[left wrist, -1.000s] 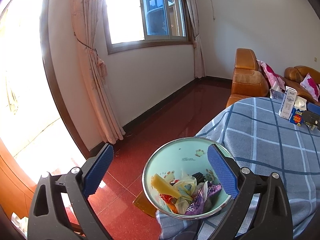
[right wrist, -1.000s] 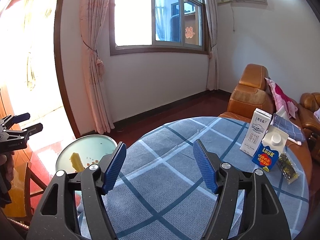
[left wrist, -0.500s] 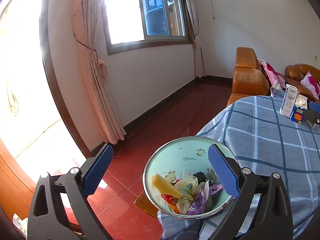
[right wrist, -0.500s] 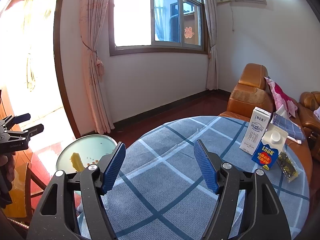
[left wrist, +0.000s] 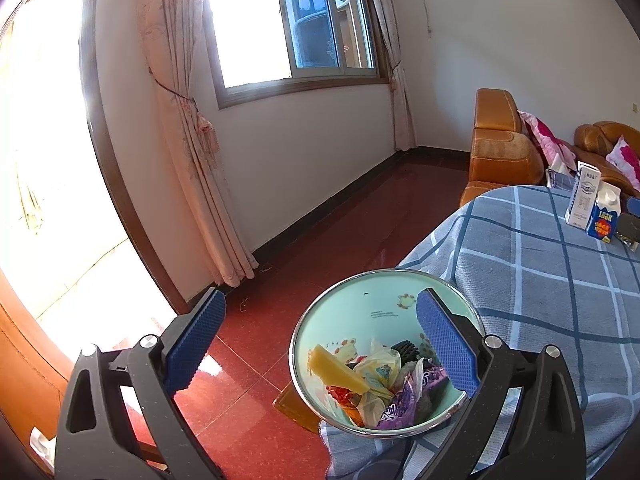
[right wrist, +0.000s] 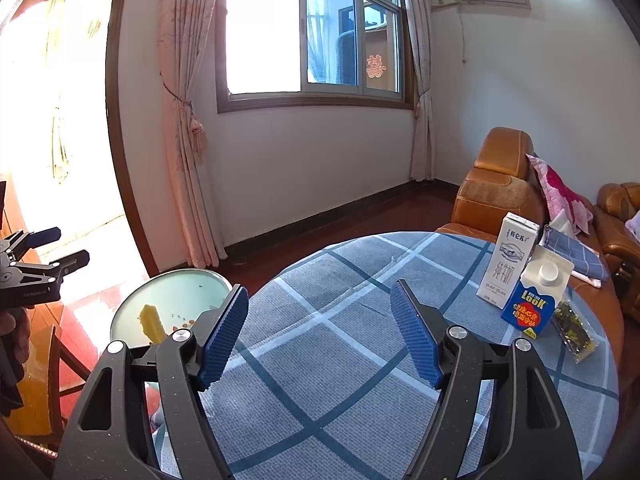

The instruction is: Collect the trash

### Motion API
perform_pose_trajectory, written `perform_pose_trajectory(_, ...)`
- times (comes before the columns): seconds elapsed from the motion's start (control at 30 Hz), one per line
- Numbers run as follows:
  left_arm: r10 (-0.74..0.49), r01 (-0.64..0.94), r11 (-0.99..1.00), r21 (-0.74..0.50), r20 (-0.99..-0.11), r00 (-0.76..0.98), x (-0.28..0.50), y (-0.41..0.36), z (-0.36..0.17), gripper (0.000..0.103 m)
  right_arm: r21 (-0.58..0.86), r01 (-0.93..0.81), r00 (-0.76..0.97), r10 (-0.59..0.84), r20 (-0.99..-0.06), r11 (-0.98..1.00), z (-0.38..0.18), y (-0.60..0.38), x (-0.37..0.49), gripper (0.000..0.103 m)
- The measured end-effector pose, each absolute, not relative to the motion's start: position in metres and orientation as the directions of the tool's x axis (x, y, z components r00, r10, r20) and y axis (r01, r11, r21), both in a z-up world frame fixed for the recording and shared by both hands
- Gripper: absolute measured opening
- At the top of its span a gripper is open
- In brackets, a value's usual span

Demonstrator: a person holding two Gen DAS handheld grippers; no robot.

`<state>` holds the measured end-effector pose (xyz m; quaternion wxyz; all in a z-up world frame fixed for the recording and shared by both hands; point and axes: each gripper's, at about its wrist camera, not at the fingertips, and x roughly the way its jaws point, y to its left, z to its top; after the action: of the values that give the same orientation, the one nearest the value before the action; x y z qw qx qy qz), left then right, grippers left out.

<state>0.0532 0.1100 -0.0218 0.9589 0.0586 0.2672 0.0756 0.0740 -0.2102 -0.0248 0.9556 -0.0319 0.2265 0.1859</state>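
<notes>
A pale green trash bin (left wrist: 352, 304) with a metal rim stands beside the round table, holding crumpled wrappers (left wrist: 384, 392) and a yellow piece. My left gripper (left wrist: 320, 340) is open and empty above the bin; its right finger overlaps the bin's rim. My right gripper (right wrist: 320, 332) is open and empty over the blue plaid tablecloth (right wrist: 340, 360). A white milk carton (right wrist: 508, 260), a blue LOOK carton (right wrist: 532, 300) and a dark snack packet (right wrist: 574, 330) stand at the table's far right. The bin (right wrist: 176, 296) and the left gripper (right wrist: 36, 268) also show in the right wrist view.
An orange leather sofa (right wrist: 496, 188) with pink cushions stands behind the table. A wooden chair (right wrist: 56, 364) is at the left by the bin. Red tiled floor (left wrist: 320, 248), curtains and a window lie beyond.
The left gripper has drifted slightly; the bin and the cartons sit a little lower in its view. The right gripper has barely moved. Both stay open.
</notes>
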Motion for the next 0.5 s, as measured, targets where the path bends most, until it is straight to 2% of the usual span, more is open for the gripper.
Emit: perform_pose_trajectory(0.5, 0.183, -0.105, 0.978, 0.179, -0.509, 0.841, 0.0553, 0.1010, -0.0258, 0.097, 0.016, -0.362, 0.836, 0.332, -0.437, 0.932, -0.0249, -0.2128, 0.0707, 0.075)
